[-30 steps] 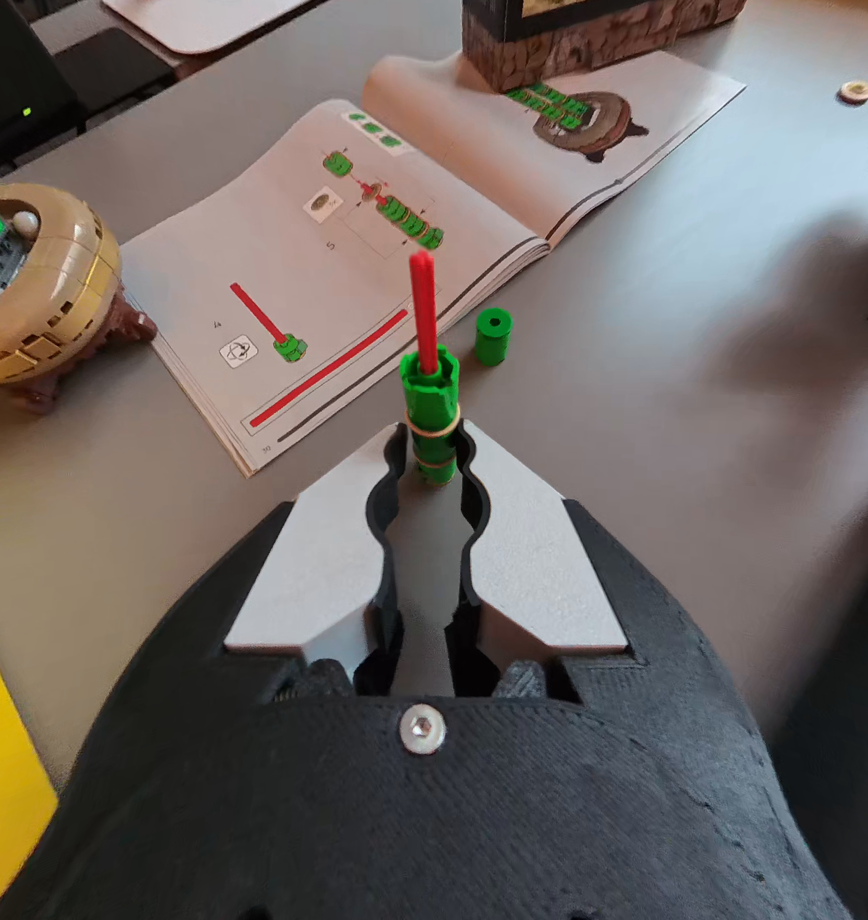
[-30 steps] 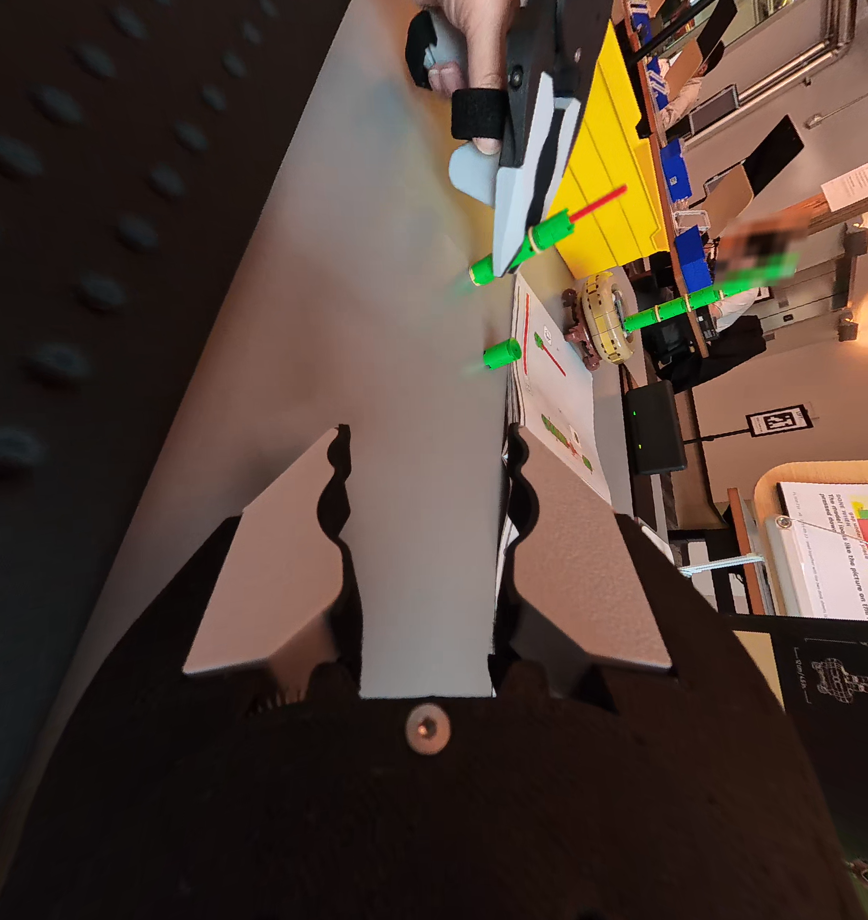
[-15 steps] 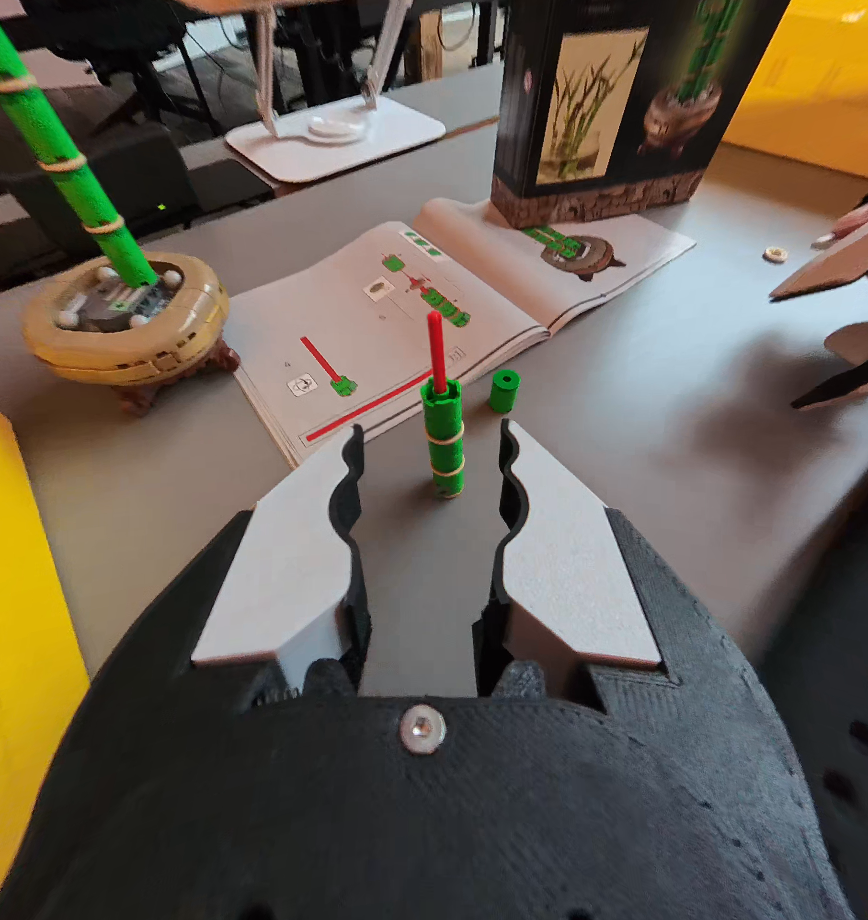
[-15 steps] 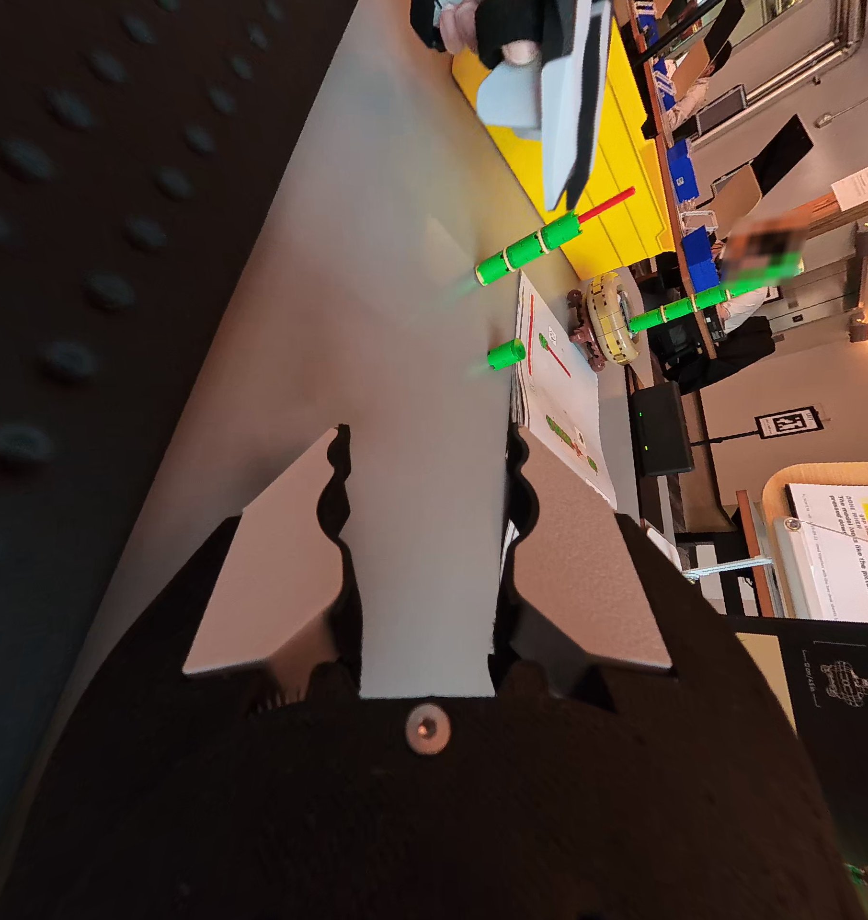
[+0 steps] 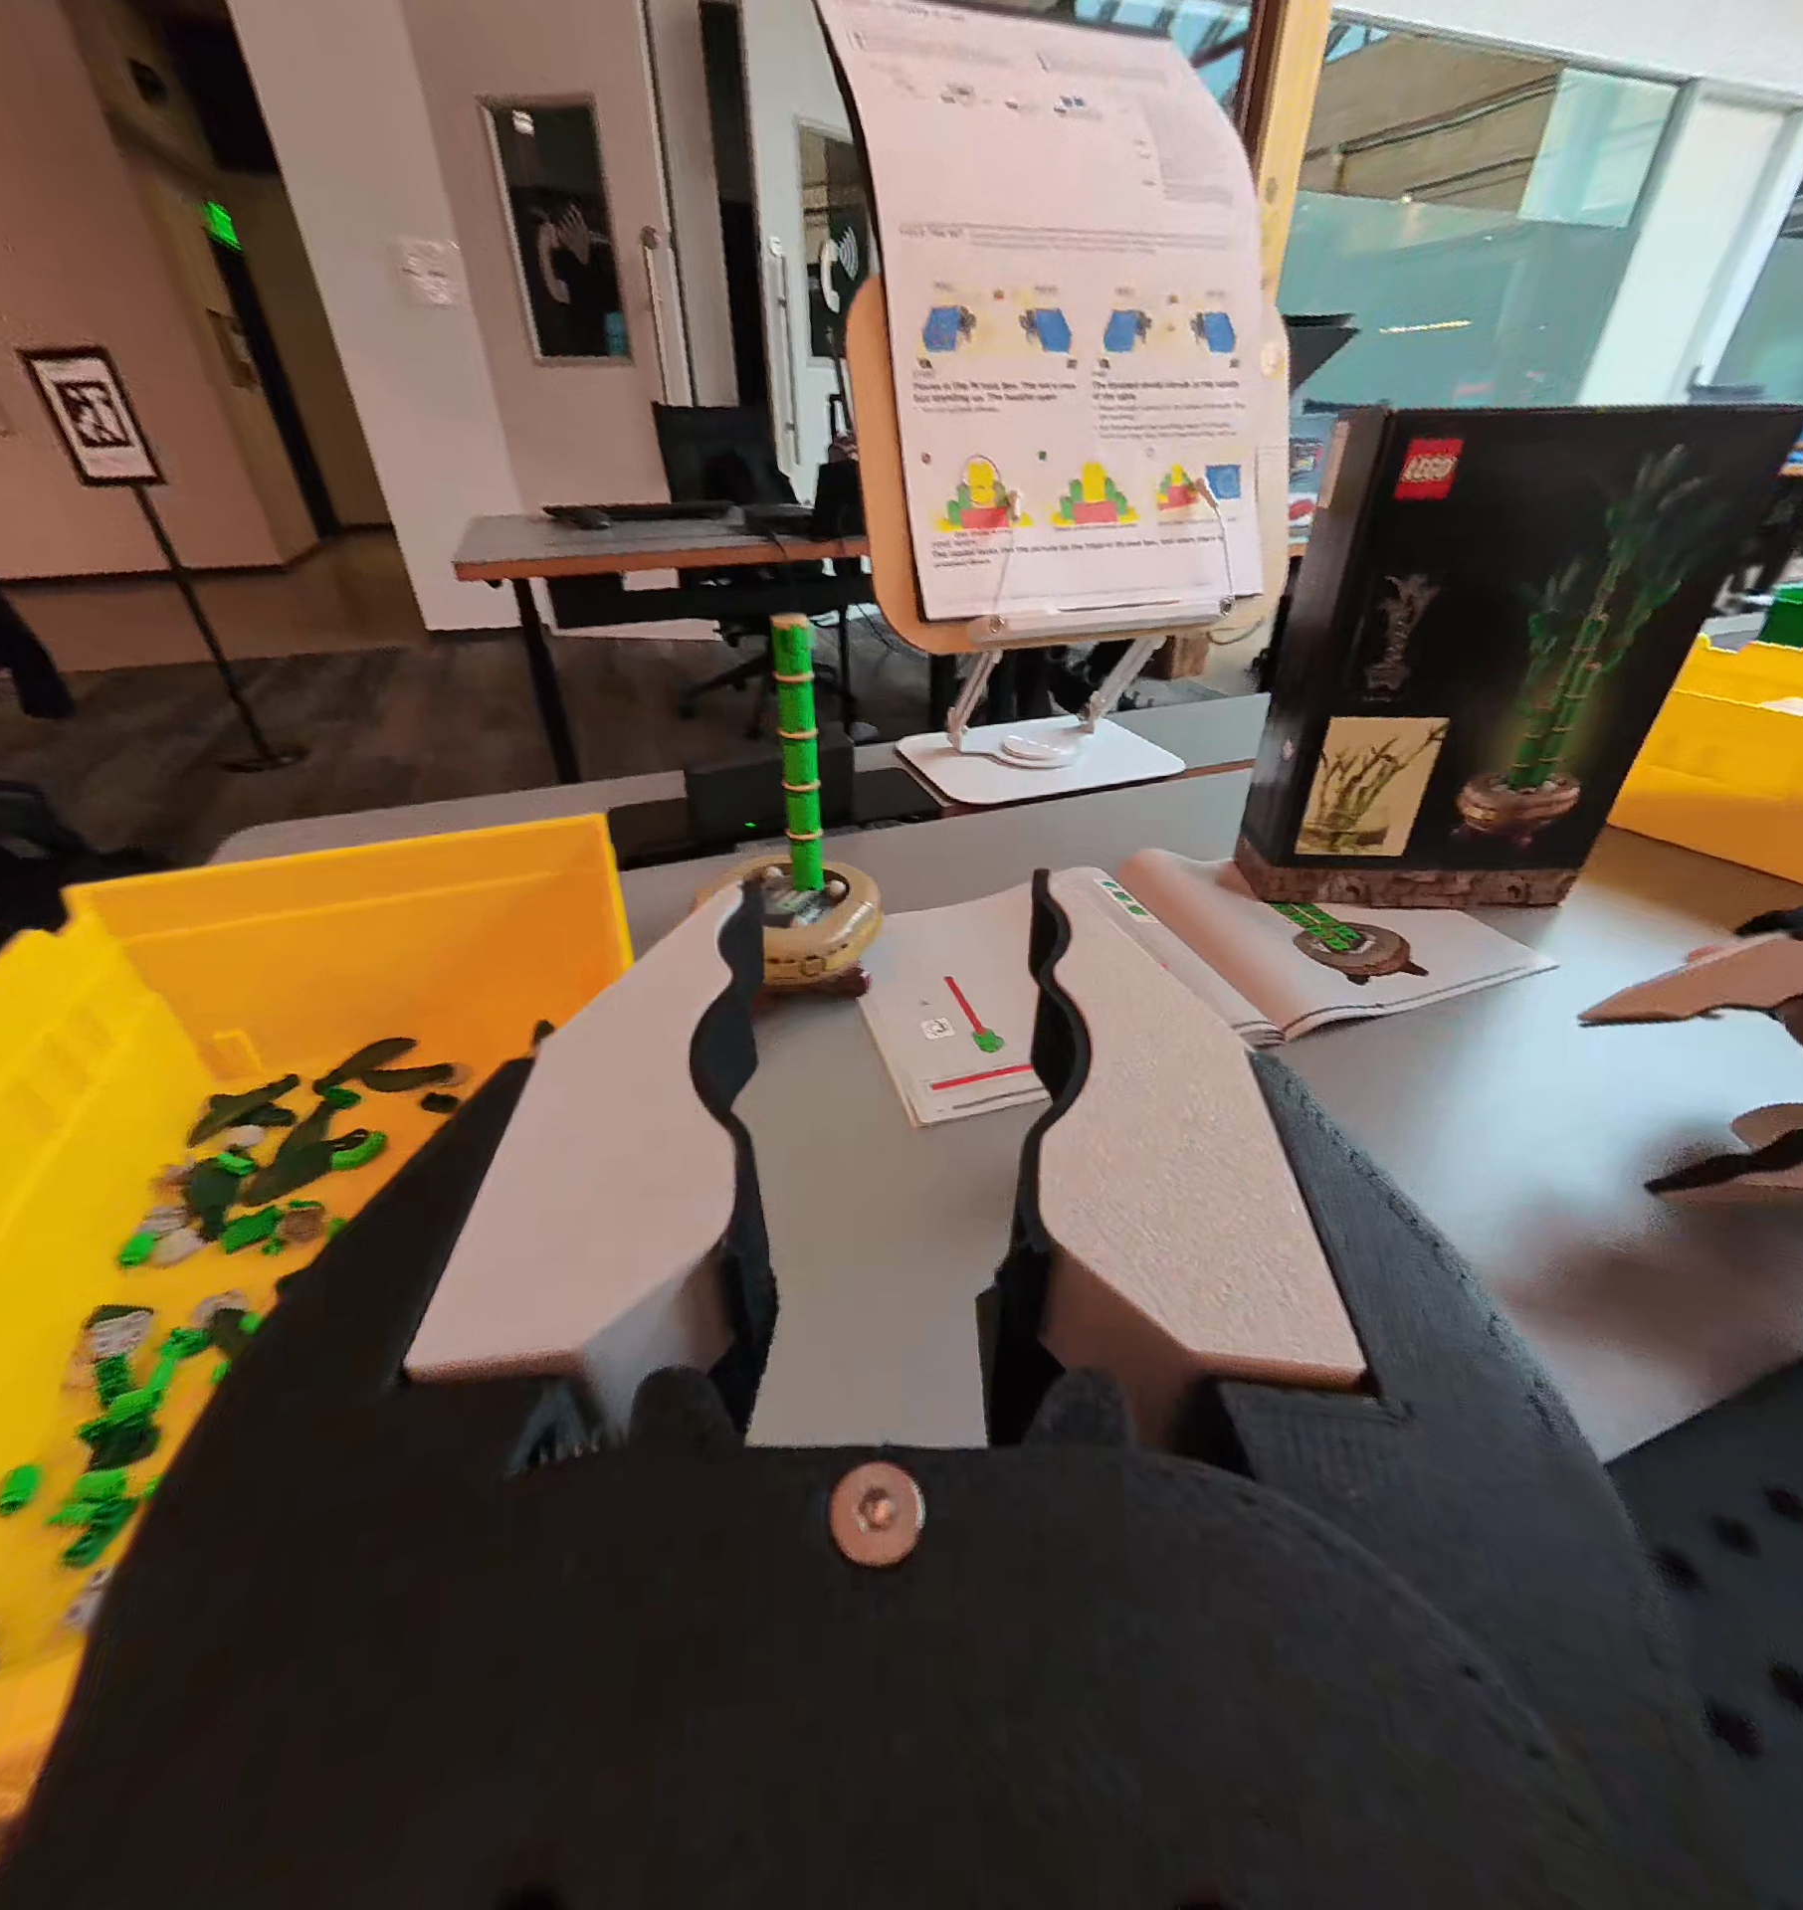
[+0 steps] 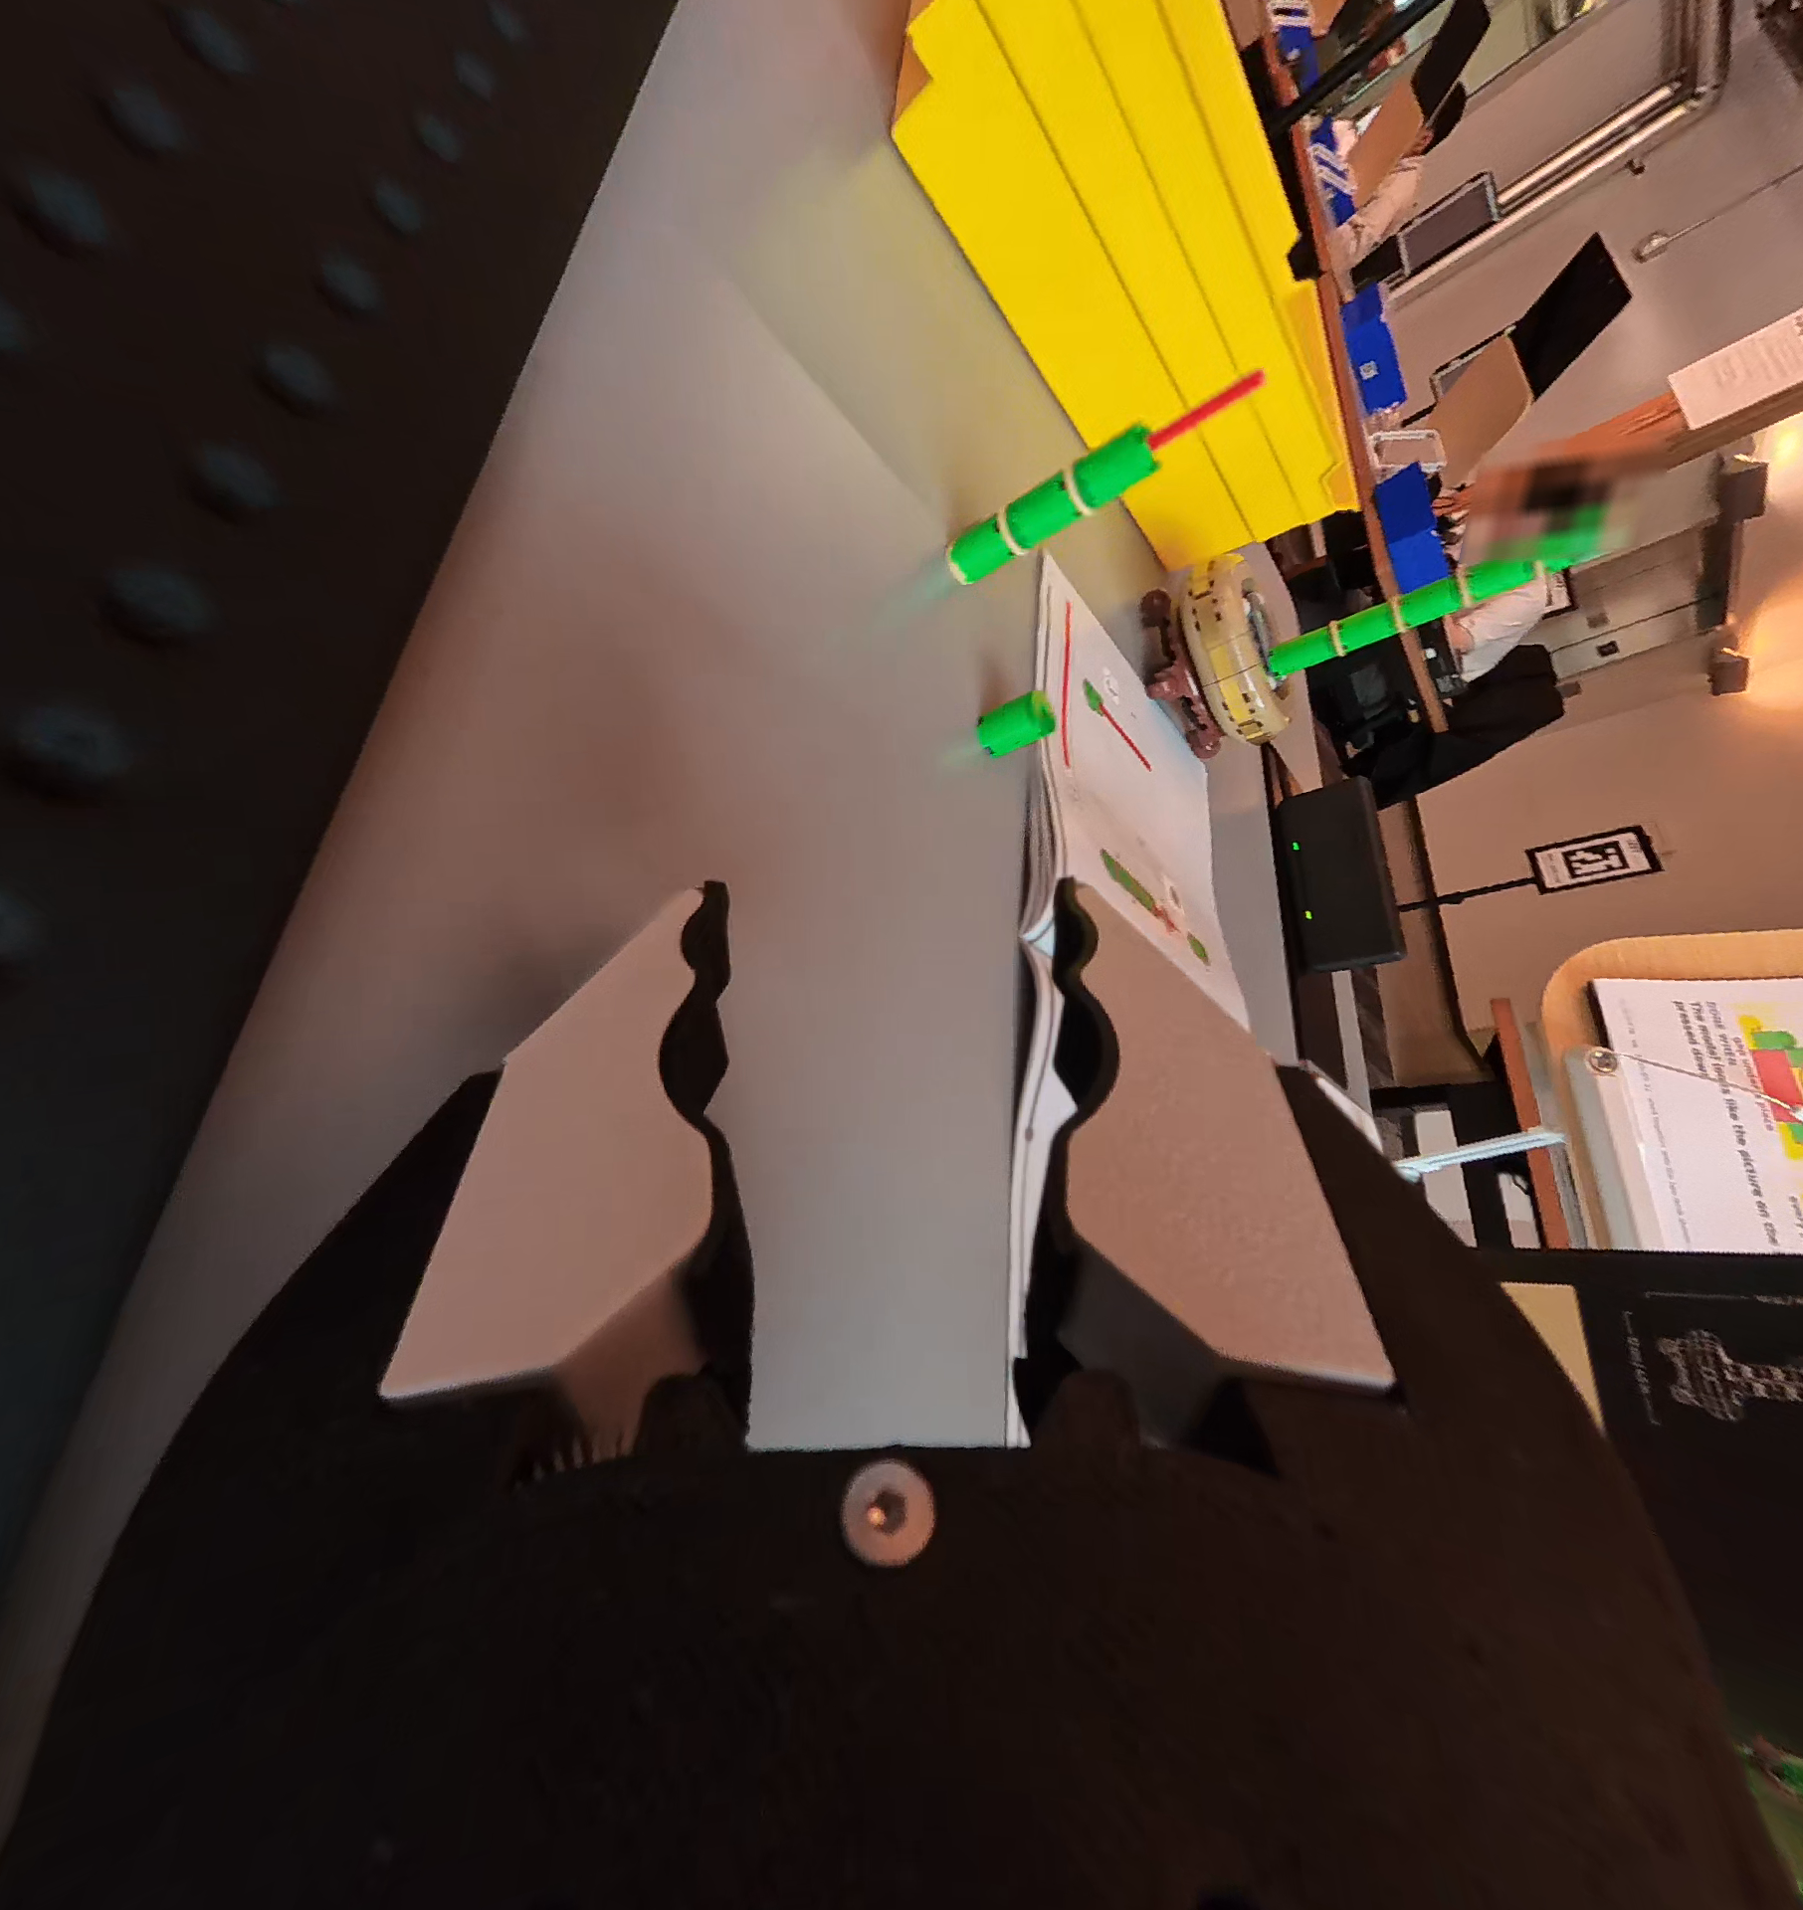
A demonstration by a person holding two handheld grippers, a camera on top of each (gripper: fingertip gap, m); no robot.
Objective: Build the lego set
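Note:
A short green stack with a red axle (image 6: pixel 1052 506) stands free on the grey table (image 6: pixel 773 620), with a loose green cylinder (image 6: pixel 1016 724) near it; neither shows in the left wrist view. The tan pot (image 5: pixel 810 925) holds a tall green bamboo stalk (image 5: pixel 799 744) and also shows in the right wrist view (image 6: pixel 1223 661). My left gripper (image 5: pixel 882 899) is open and empty, raised above the table and facing the pot. My right gripper (image 6: pixel 889 899) is open and empty, low over the table beside the open instruction booklet (image 6: pixel 1125 827); it shows at the right edge of the left wrist view (image 5: pixel 1755 1034).
A yellow bin (image 5: pixel 360 930) with several loose green and dark pieces sits at the left. The set's black box (image 5: pixel 1497 661) stands behind the booklet (image 5: pixel 980 1034). A sheet on a stand (image 5: pixel 1063 362) is at the back. A black perforated mat (image 6: pixel 153 413) borders the table. Across from one pair of fingers to the other is roughly 30 cm. From my right tips it is roughly 12 cm to the loose green cylinder (image 6: pixel 1016 724); from my left, 25 cm.
My left gripper opened, let go of the green stack, and lifted back and tilted up. The stack now stands alone on the table. The right gripper barely moved.

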